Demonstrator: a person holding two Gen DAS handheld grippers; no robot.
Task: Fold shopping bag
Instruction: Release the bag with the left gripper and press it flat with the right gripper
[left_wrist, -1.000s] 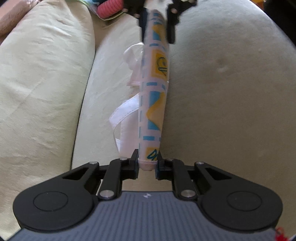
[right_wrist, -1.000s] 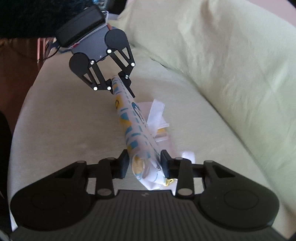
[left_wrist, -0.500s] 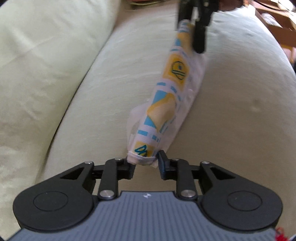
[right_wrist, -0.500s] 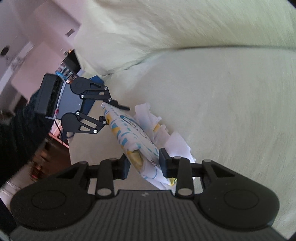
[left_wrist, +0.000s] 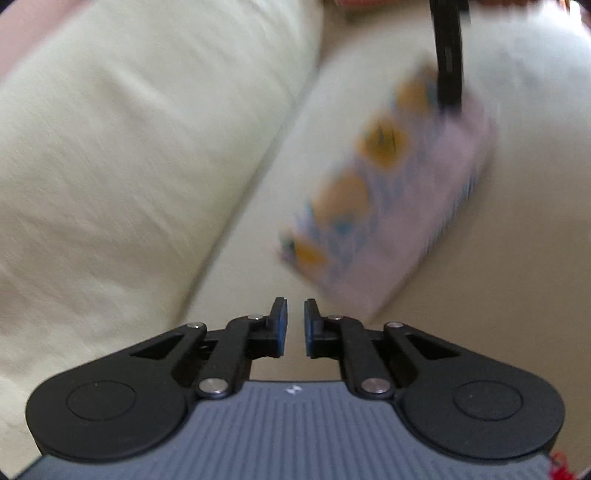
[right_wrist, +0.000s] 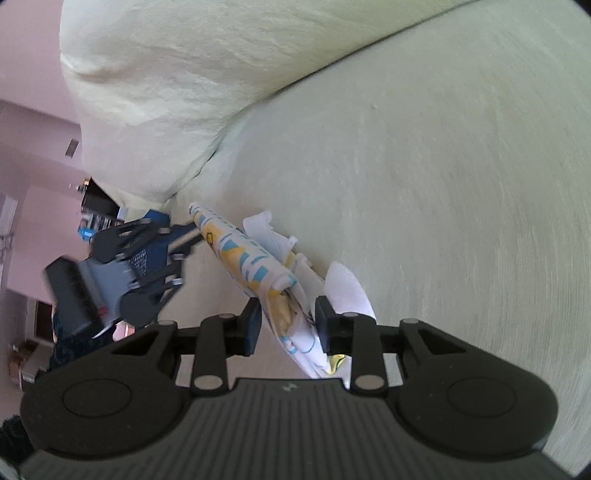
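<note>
Left claw (left_wrist: 294, 325): pads nearly together, narrow gap, nothing between them. Hovering over sofa seat cushion (left_wrist: 498, 302), just short of near end of shopping bag (left_wrist: 388, 206). Bag blurred in left wrist view; folded into long strip, white with yellow and blue print, lying diagonally on seat cushion, away from back cushion (left_wrist: 129, 147).

Right claw (right_wrist: 288, 325): closed onto one end of shopping bag (right_wrist: 251, 258), fabric bunched between pads. Loose white handle straps (right_wrist: 347, 288) spilling out beside strip, on side toward back cushion (right_wrist: 184, 81). Far end of strip pointing toward left claw (right_wrist: 188, 240), seen from right wrist view close to bag tip; contact there impossible to tell. In left wrist view, one black finger (left_wrist: 448, 55) of right claw visible at far end of bag.
</note>
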